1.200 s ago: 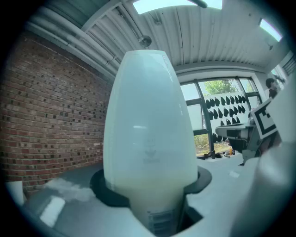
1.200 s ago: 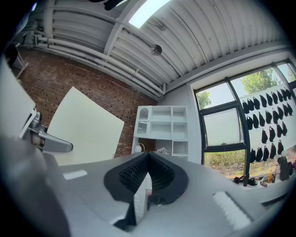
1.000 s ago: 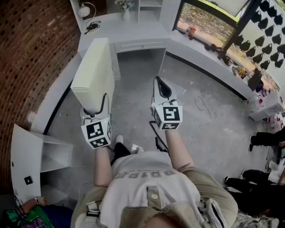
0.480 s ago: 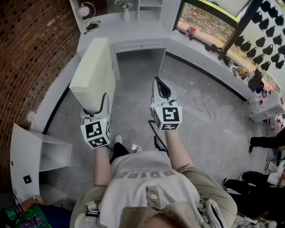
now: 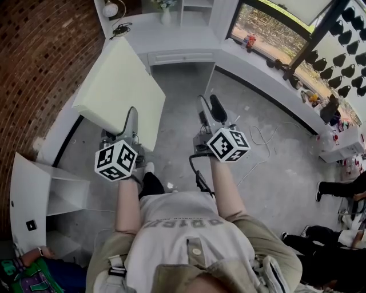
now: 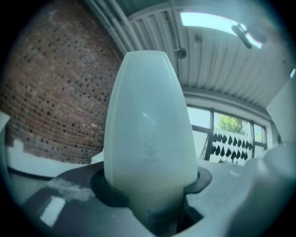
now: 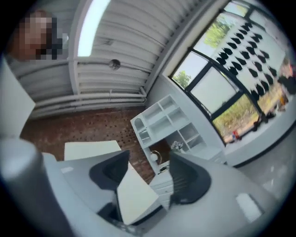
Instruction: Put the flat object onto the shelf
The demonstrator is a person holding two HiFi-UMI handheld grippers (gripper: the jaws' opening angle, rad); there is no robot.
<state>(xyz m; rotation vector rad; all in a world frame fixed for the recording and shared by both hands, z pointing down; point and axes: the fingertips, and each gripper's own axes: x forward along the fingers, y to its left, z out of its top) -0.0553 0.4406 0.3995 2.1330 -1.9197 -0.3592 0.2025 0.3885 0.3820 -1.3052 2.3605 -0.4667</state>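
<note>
Left gripper (image 5: 130,123) is clamped on the bottom edge of the flat cream panel (image 5: 117,86), holding it up beside the brick wall (image 5: 40,68). Right gripper (image 5: 210,111) jaws are opening with nothing in them. The white shelf (image 5: 40,194) stands well below it.

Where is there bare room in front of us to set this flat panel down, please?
The white desk top is bare from the black cable near the lamp to the window corner. The grey floor below it is open too. The window ledge is crowded with small items, and a loose cord lies on the floor to the right.
</note>
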